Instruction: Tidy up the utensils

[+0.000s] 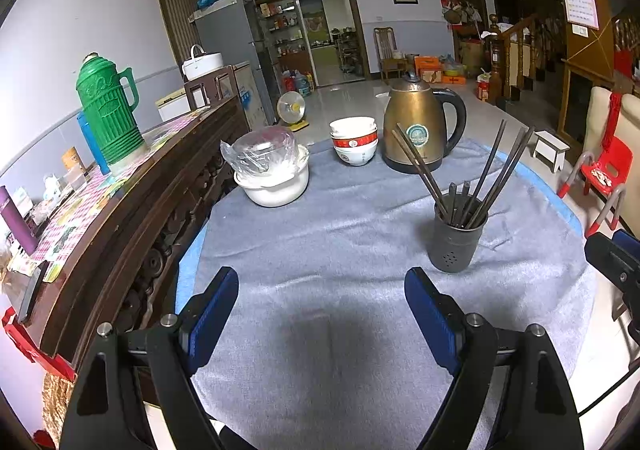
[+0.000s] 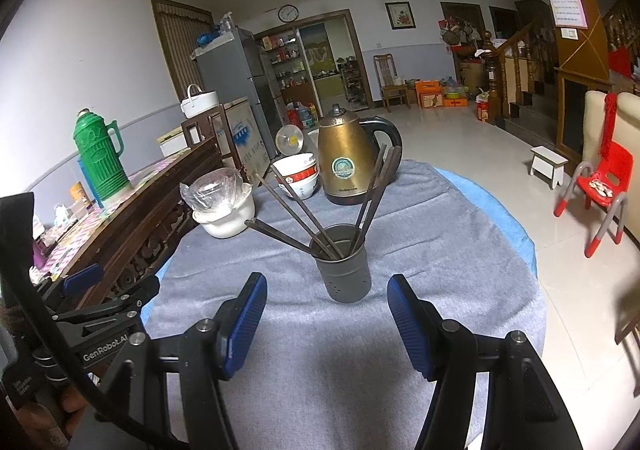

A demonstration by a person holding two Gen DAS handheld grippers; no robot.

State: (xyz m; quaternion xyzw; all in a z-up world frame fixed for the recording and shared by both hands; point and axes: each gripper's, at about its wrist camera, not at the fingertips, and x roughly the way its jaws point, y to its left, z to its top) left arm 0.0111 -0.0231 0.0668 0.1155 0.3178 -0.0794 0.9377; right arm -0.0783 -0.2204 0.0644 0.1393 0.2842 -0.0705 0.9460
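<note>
A dark grey holder cup stands on the grey cloth, with several dark chopsticks fanned out in it. It also shows in the right wrist view, chopsticks leaning left and right. My left gripper is open and empty, low over the cloth, the cup ahead to its right. My right gripper is open and empty, the cup just ahead between its fingers' line. The left gripper shows at the right wrist view's left edge.
A brass kettle, stacked bowls and a white pot with plastic-wrapped glass stand at the table's far side. A wooden sideboard with a green thermos runs along the left. Red chair stands right.
</note>
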